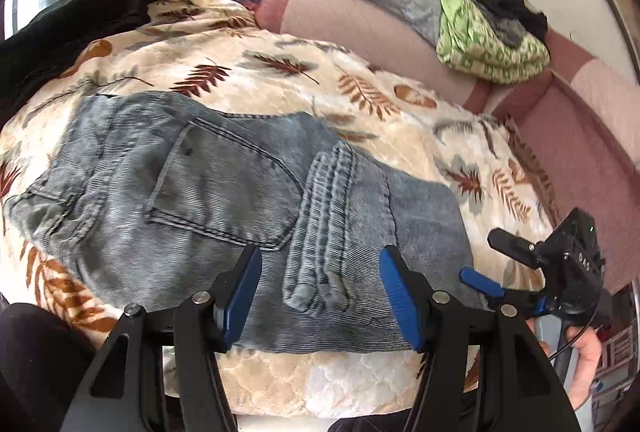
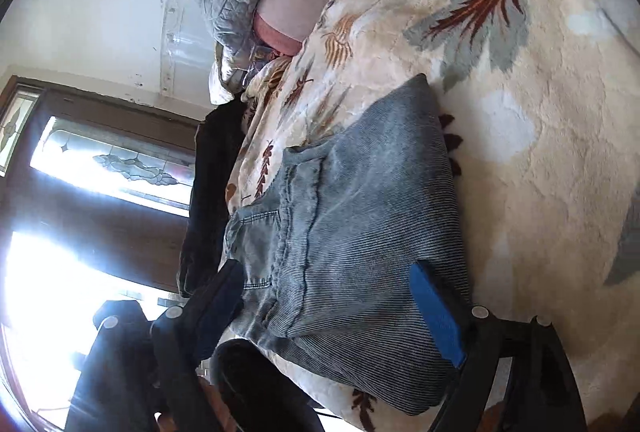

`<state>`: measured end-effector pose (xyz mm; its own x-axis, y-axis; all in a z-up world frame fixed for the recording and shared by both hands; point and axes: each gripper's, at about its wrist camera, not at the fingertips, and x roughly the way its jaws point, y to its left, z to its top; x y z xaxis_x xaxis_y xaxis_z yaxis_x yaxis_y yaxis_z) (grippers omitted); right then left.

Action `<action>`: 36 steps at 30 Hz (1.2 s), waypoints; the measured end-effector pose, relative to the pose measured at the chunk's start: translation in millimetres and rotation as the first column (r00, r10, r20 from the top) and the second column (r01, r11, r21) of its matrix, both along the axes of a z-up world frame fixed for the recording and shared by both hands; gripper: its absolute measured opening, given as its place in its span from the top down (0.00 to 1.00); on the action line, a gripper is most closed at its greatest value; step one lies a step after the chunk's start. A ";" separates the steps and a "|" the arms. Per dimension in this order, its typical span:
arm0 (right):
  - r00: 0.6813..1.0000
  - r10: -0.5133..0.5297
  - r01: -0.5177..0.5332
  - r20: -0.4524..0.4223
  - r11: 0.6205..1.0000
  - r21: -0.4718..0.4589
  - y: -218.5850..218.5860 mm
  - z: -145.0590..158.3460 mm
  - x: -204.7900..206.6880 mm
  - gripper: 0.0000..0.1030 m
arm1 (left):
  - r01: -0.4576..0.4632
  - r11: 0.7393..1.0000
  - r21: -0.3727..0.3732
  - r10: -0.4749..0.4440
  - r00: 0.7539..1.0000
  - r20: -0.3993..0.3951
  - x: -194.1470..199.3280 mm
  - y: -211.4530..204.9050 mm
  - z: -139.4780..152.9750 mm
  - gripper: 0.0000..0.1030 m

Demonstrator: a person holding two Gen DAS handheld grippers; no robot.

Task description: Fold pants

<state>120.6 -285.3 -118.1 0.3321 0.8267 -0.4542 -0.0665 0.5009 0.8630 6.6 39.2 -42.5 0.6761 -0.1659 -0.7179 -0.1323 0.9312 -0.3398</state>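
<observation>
Open left tongs (image 1: 320, 296) above folded jeans (image 1: 208, 192)

- The folded jeans (image 1: 224, 192) cover whatever layers lie beneath; how many folds they hold cannot be told.
- The right gripper (image 1: 496, 264) is seen only from the side in the left wrist view, its hand (image 1: 588, 356) cut off by the frame edge.
- The window (image 2: 48, 272) is blown out to white.
- The dark garment (image 1: 72, 28) runs past the picture's edge.
- The green cloth (image 1: 488, 48) lies partly under dark clothing (image 1: 500, 0).
</observation>
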 end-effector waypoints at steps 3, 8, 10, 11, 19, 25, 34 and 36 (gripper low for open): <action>0.999 -0.012 0.011 0.032 1.000 0.008 -1.9 6.8 -1.0 0.16 | -0.123 0.989 -0.080 0.124 0.992 0.006 -17.6 44.1 1.3 0.40; 0.991 0.029 -0.023 0.131 0.998 -0.051 10.6 33.6 -5.7 0.16 | -0.238 0.966 -0.099 0.238 0.971 -0.009 -25.1 97.6 0.3 0.40; 0.983 0.071 -0.060 0.168 0.996 -0.070 23.1 48.7 -3.0 0.16 | -0.237 0.968 -0.086 0.240 0.971 0.025 -22.9 105.9 5.5 0.40; 0.979 0.094 -0.079 0.182 0.993 -0.086 31.7 57.3 0.9 0.16 | -0.241 0.968 -0.073 0.244 0.969 0.042 -20.4 109.3 7.0 0.40; 0.924 0.350 -0.250 0.154 0.858 -0.448 161.5 101.9 93.8 0.30 | -0.240 0.968 -0.073 0.239 0.971 -0.010 12.2 129.9 -32.8 0.39; 0.886 0.462 -0.354 -0.030 0.634 -0.688 246.6 53.9 151.5 0.45 | -0.205 0.974 -0.100 0.207 0.978 0.018 16.9 134.6 -41.4 0.33; 0.784 0.620 -0.228 0.036 0.341 -0.912 302.8 48.0 129.1 0.97 | -0.172 0.982 -0.079 0.175 0.984 0.031 18.4 134.1 -44.0 0.33; 0.788 0.615 -0.220 0.017 0.309 -0.925 306.3 36.3 132.0 0.97 | -0.172 0.983 -0.070 0.174 0.984 0.030 19.8 133.4 -44.3 0.33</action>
<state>252.6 21.0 -81.8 0.3405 0.1301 -0.9312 -0.6589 0.7395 -0.1376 26.4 172.6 -86.8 0.7236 -0.0912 -0.6842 -0.2760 0.8704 -0.4078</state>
